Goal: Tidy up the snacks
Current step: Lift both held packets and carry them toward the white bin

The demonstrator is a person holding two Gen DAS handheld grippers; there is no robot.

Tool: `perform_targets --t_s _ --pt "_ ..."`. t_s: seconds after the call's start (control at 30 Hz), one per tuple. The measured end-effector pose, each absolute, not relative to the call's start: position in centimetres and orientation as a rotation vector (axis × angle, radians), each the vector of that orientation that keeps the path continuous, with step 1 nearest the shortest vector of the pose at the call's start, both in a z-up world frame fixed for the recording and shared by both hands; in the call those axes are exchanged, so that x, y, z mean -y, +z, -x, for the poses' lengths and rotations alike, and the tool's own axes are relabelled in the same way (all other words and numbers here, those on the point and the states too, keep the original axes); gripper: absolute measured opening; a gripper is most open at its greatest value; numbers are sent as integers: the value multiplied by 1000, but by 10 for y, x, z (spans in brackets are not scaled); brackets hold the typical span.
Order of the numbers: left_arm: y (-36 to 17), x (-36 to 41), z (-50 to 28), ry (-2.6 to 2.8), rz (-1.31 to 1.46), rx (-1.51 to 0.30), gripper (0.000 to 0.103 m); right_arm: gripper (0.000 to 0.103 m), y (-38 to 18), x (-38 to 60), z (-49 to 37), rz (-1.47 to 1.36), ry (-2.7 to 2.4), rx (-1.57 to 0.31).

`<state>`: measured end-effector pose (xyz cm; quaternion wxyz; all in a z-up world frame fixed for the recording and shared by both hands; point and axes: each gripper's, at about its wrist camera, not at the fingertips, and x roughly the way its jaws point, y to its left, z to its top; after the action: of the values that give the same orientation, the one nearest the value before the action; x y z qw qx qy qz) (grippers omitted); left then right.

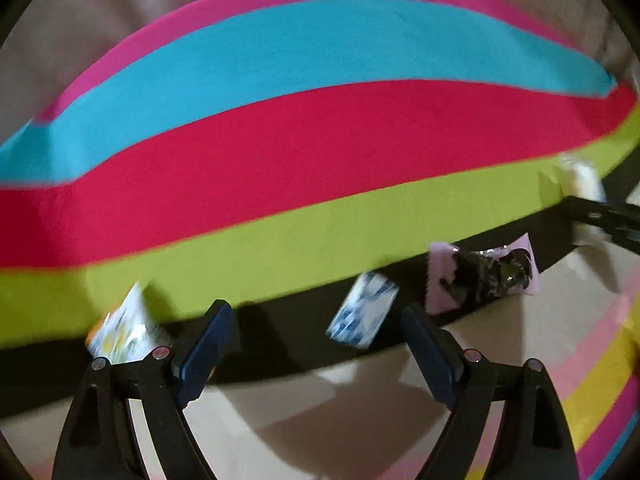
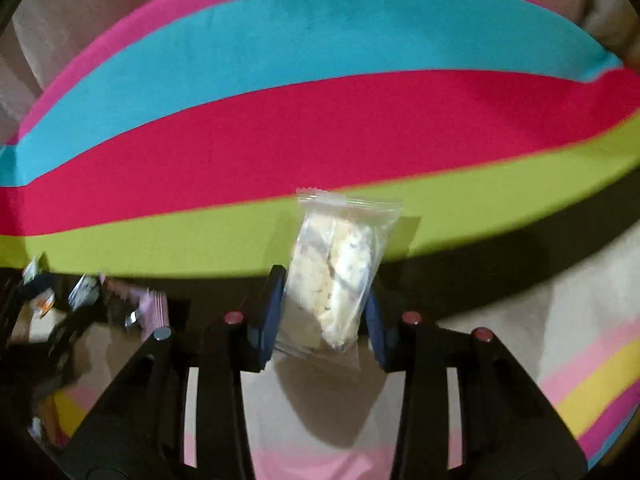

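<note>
My right gripper point(image 2: 324, 316) is shut on a clear packet of pale nougat-like snack point(image 2: 336, 276), held upright above the striped cloth's edge. My left gripper point(image 1: 316, 344) is open and empty. Ahead of it lie a blue-and-white packet point(image 1: 362, 310) between the fingers, a pink packet with dark cookies point(image 1: 482, 276) to the right, and a white-and-yellow packet point(image 1: 124, 330) at the left finger. The right gripper with its clear packet point(image 1: 582, 178) shows at far right in the left wrist view. The small packets also show at the left in the right wrist view point(image 2: 84, 292).
A cloth with pink, blue, red and lime green stripes point(image 1: 320, 152) covers a raised surface ahead, with a dark shadowed edge below it. A beige sheet with pastel stripes point(image 1: 600, 380) lies beneath the grippers. Beige fabric lies behind.
</note>
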<state>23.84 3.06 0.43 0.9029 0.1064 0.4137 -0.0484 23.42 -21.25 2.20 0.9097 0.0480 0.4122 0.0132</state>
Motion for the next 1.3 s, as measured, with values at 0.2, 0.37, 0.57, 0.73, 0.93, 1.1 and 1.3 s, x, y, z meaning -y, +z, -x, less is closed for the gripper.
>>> perform_targets --t_s 0.2,0.37,0.57,0.73,0.93,1.1,1.3 --pt "28 -24 -198 -72 -140 -869 21 42 52 245 -137 -188 86 -829" --pt "101 -27 -54 -42 57 -636 21 42 99 270 -31 -220 156 -722" --pt "221 13 100 -45 77 -236 21 42 204 272 96 -167 236 -402" --pt "265 52 176 -107 75 -119 22 42 262 264 187 -93 242 -207" --pt "279 77 228 -205 70 -56 22 42 288 286 289 -32 194 -120" --pt "288 112 267 -315 19 -38 22 42 289 308 331 49 131 -120" --pt "286 164 308 -425 -74 -13 22 42 279 341 378 94 41 -125"
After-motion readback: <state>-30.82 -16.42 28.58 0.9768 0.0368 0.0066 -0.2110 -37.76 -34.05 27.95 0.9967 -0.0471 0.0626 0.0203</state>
